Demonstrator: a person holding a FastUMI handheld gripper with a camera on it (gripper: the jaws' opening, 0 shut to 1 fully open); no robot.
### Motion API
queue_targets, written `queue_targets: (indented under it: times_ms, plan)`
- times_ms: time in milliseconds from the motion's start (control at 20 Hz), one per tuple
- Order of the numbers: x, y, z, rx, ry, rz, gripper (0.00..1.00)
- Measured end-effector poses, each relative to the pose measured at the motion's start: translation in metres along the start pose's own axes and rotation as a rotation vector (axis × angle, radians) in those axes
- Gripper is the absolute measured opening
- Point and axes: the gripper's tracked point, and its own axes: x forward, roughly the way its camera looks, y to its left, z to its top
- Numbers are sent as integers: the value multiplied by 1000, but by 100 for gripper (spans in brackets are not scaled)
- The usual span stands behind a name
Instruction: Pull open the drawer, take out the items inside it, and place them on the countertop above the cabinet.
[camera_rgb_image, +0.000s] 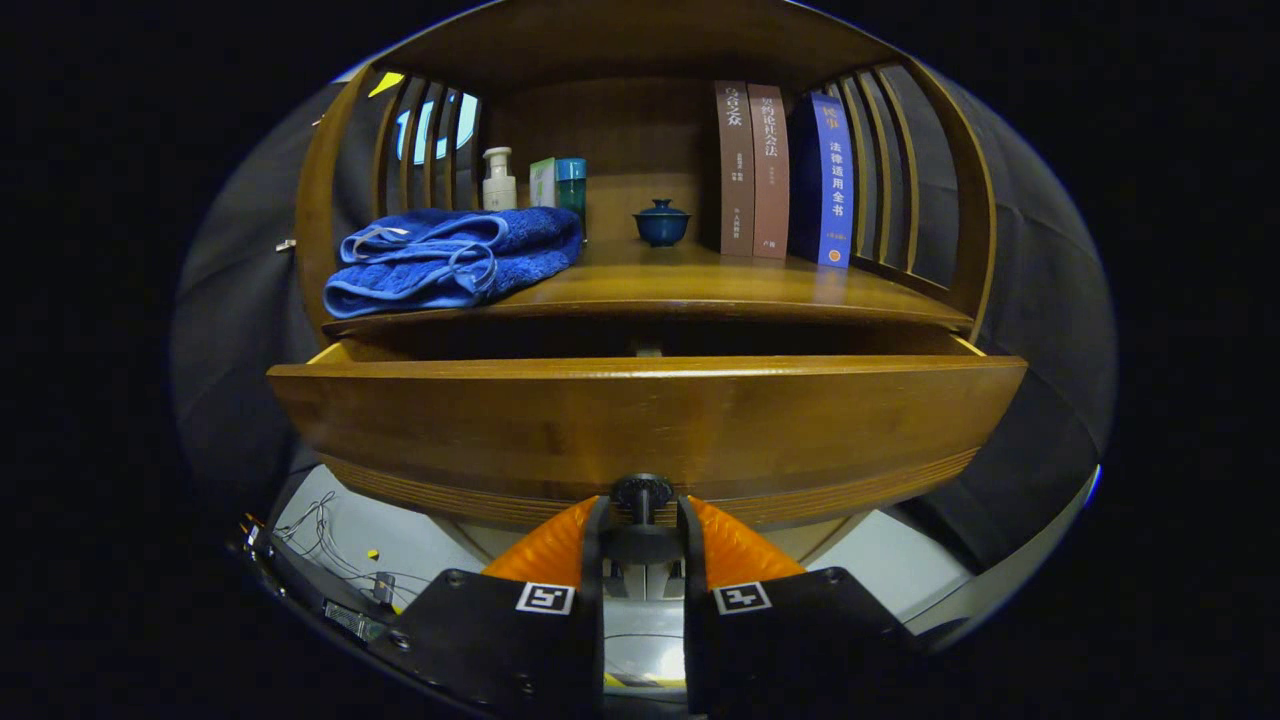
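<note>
Jaws (642, 520): clamped on the knob (642, 492), the grip that lets the drawer be pulled.
Drawer (645, 420): partly open; its inside is hidden behind the front, so the items cannot be seen.
Worktop (700, 285): just above the drawer; bare at the middle, room for the items.
Towel (455, 258): above the drawer's left end.
</note>
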Motion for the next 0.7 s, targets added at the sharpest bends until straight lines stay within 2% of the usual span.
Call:
queue_targets:
  times_ms: [700]
  plan:
    - [-78, -5, -43, 24, 95, -12, 36]
